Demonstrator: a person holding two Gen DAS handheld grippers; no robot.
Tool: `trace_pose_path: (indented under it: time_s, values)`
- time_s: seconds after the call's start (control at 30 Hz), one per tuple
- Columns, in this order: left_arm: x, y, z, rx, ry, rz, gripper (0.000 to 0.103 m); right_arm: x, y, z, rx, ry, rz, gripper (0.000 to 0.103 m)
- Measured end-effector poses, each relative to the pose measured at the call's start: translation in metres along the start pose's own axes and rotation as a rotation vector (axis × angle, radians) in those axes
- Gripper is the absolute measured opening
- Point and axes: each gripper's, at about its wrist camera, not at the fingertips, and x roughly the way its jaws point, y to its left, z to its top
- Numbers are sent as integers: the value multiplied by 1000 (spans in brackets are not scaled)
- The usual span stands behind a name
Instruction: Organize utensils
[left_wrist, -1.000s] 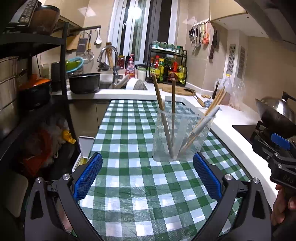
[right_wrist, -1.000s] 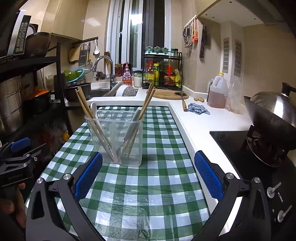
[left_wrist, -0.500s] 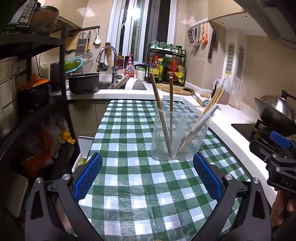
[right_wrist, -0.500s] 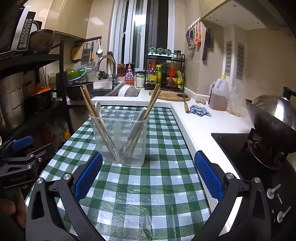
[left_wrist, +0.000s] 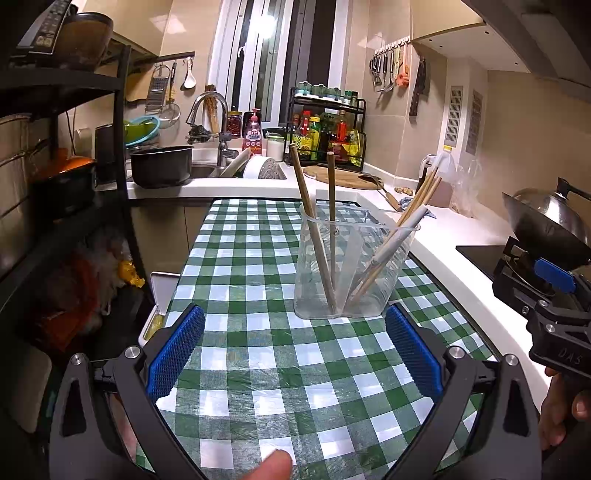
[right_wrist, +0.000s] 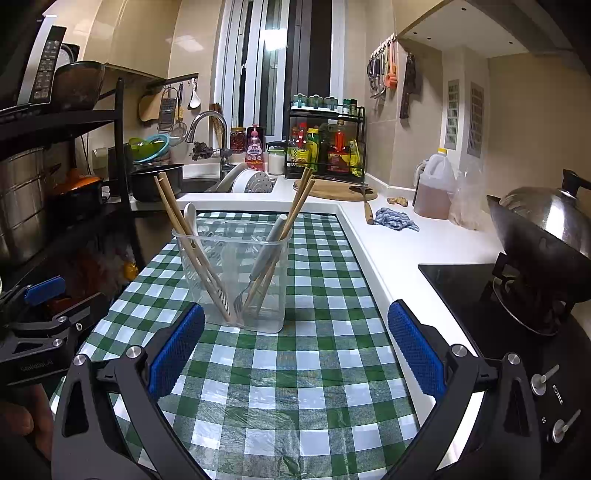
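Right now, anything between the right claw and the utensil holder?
No. In the right wrist view only bare checked tablecloth lies between the open right claw and the clear utensil holder.

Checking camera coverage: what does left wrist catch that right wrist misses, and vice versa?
Left wrist only: the white bin beside the table, and the right tongs seen from outside.

Right wrist only: the stove knobs, the white spoon and fork in the holder, and the left tongs from outside.

Both: the clear holder with chopsticks on the checked cloth, the sink tap, wok. Both tongs are open and empty.
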Motion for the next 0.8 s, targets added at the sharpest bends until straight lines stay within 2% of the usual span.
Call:
trace_pose_path:
  time_s: [0.8]
  values:
    - [-4, -6, 1, 20, -25, 2, 95, 0, -2, 1, -1, 0, -2, 98]
